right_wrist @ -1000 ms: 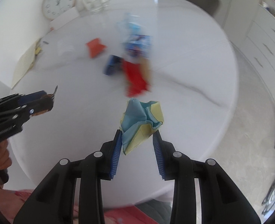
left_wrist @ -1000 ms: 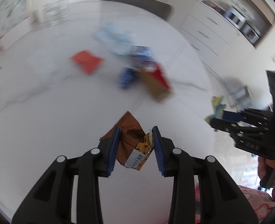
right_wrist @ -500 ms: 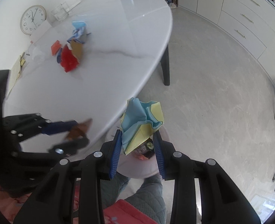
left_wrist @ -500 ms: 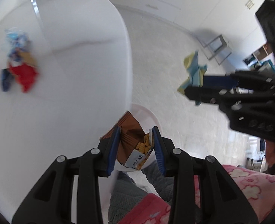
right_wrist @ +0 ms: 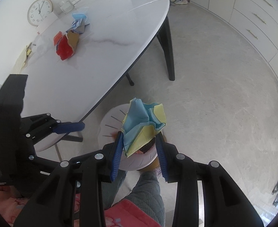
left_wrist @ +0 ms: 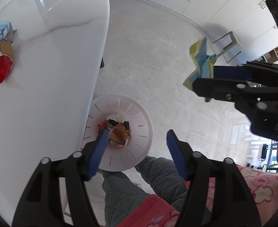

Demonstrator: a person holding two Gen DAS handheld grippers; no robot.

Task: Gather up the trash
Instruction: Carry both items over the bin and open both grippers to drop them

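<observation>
Trash here is two things: a brown wrapper (left_wrist: 119,134) lying in the white bin (left_wrist: 140,113) below, and a blue-and-yellow napkin (right_wrist: 143,125) pinched in the right gripper (right_wrist: 140,149). Left gripper (left_wrist: 137,149) hangs over the bin's mouth, jaws opening with nothing between them. Best to centre the napkin over that opening before letting go — more scraps (right_wrist: 68,44) wait on the table (right_wrist: 120,28).

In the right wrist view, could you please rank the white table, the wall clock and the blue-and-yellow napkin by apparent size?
1. white table, by far the largest.
2. blue-and-yellow napkin, though it sits close to the camera, held in the right gripper.
3. wall clock, farther off, so its true size is unsure.
</observation>
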